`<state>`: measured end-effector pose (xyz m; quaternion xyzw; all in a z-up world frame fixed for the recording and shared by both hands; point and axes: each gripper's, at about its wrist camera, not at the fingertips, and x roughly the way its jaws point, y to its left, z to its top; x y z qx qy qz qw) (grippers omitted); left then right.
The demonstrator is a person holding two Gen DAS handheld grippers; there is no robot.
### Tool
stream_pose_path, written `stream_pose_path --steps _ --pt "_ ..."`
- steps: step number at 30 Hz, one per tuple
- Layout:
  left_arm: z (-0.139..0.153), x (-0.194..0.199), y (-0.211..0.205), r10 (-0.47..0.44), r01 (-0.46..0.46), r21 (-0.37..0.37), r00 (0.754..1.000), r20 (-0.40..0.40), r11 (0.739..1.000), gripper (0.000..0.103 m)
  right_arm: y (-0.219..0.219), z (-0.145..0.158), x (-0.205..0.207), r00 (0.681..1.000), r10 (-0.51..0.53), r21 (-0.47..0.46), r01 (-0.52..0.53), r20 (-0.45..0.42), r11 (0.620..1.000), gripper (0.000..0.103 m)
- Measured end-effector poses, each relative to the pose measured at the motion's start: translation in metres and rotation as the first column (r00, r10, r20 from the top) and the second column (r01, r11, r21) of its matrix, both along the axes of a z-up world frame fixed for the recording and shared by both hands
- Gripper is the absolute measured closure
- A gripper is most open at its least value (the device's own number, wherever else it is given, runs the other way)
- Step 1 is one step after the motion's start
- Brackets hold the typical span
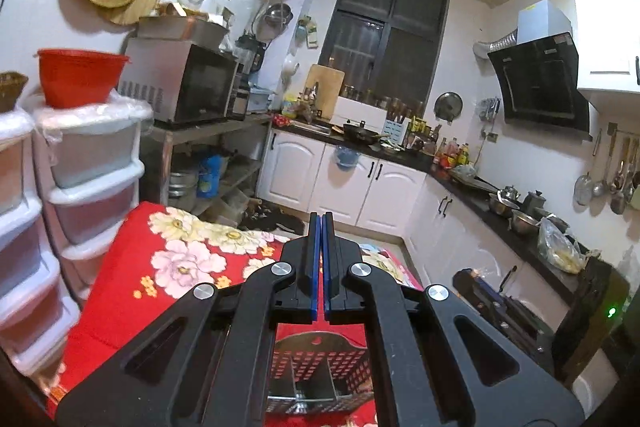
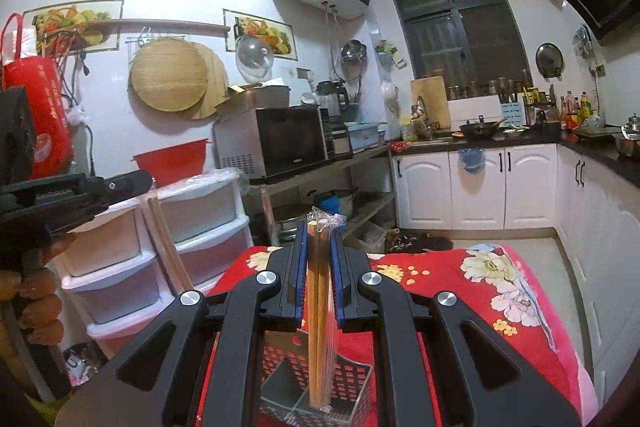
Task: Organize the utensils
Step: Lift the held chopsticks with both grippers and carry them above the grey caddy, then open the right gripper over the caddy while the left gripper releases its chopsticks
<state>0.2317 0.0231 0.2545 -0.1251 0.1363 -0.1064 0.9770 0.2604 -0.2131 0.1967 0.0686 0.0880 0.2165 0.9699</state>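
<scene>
Left wrist view: black two-finger left gripper [image 1: 322,223] with blue-lined fingers pressed together on nothing, pointed toward 12 o'clock over a table under a red cloth with pink and cream flowers [image 1: 132,291]. Perforated metal utensil caddy with inner dividers [image 1: 316,367] stood on that cloth at 6 o'clock, seen through the gripper frame, compartments bare where visible. Grey microwave oven [image 1: 188,83] at 10 o'clock, red plastic basin [image 1: 78,77] on stacked translucent drawers at 9 o'clock. Right wrist view: black right gripper [image 2: 319,233] clamped on a bundle of wooden chopsticks in a clear plastic sleeve [image 2: 318,307], held upright, sleeve top poking out above the fingertips at 12 o'clock. Lower end of the bundle down inside the caddy [image 2: 352,383] at 6 o'clock, in a front compartment; touching the bottom or not, could not tell. Other gripper and the person's hand [image 2: 38,303] at 9 o'clock, well apart from the caddy.
</scene>
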Motion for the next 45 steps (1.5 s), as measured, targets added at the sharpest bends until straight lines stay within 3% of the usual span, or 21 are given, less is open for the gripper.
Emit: stream_pose_path --steps 11,26,42,45 --pt "-0.052 0.025 -0.006 -0.026 0.026 -0.008 0.997 -0.066 1.000 0.103 -0.004 -0.047 0.018 0.998 -0.030 0.002 0.030 -0.058 1.000 0.092" --pt "-0.093 0.035 -0.006 -0.036 0.034 -0.012 0.990 -0.137 0.999 0.103 -0.004 -0.082 0.020 0.988 -0.024 0.021 0.027 -0.151 0.999 0.089" --pt "-0.120 0.026 0.004 -0.024 0.019 -0.030 0.982 -0.185 0.999 0.103 -0.020 -0.093 -0.011 0.972 -0.071 0.010 0.075 -0.224 0.997 0.050" --pt "-0.124 0.023 0.006 -0.024 0.018 -0.035 0.980 -0.198 0.999 0.097 -0.022 -0.098 -0.016 0.965 -0.072 -0.001 0.075 -0.251 0.997 0.048"
